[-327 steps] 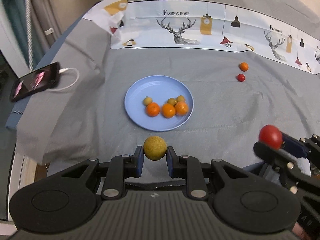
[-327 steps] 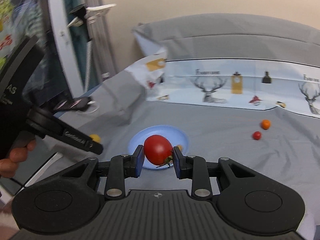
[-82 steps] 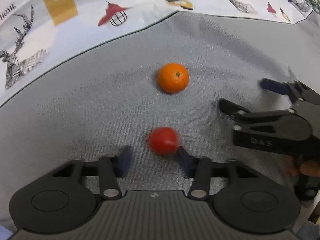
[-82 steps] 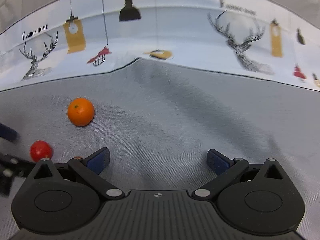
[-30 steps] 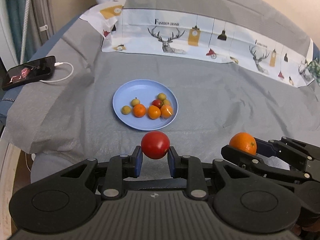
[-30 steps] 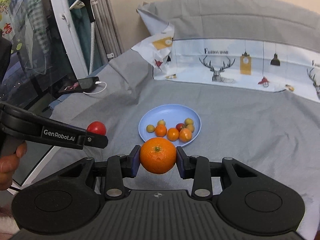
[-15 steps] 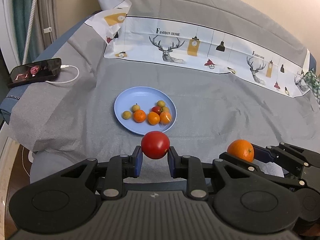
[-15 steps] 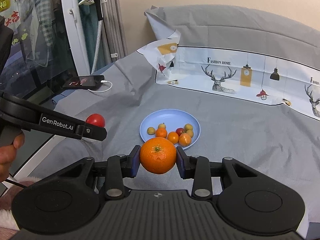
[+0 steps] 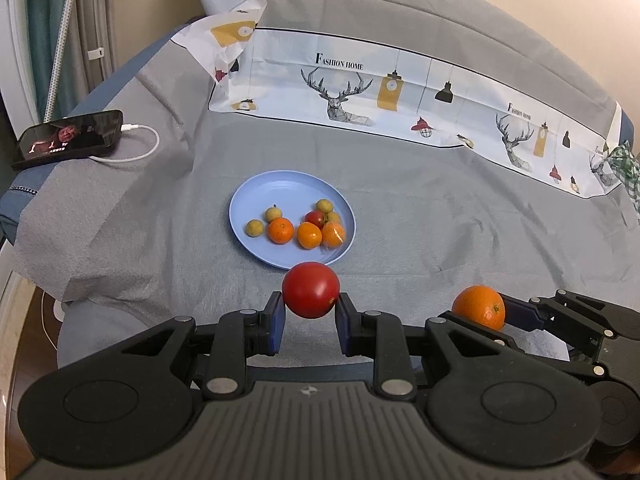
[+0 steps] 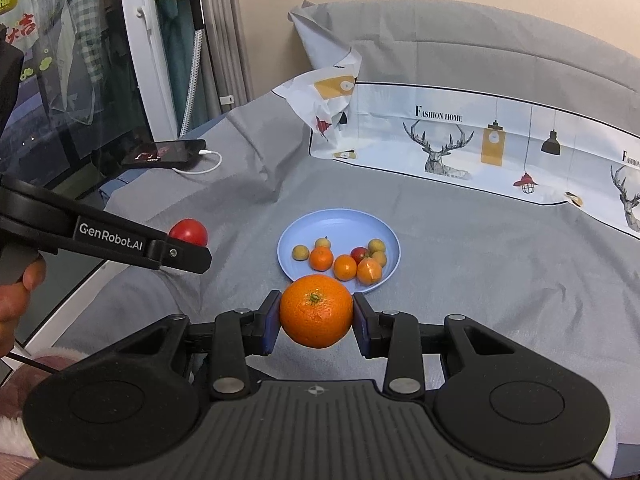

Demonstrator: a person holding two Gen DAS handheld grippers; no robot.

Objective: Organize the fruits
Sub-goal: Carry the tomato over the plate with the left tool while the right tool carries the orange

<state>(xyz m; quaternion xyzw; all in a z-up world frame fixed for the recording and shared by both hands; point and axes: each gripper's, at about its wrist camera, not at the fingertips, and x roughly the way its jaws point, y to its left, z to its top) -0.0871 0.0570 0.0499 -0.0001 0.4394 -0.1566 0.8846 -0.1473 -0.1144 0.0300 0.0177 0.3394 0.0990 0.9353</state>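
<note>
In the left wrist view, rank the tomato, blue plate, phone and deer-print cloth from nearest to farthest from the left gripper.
1. tomato, clamped in the left gripper.
2. blue plate, just beyond, centre.
3. phone, far left.
4. deer-print cloth, along the back.

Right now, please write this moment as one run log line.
left gripper: shut on tomato | right gripper: shut on orange | blue plate: seven fruits | both held short of plate

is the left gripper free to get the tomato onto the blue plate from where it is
Probably yes. The left gripper holds the tomato above the grey cloth, just short of the plate, with nothing between them. The right gripper with the orange sits off to the side.
</note>
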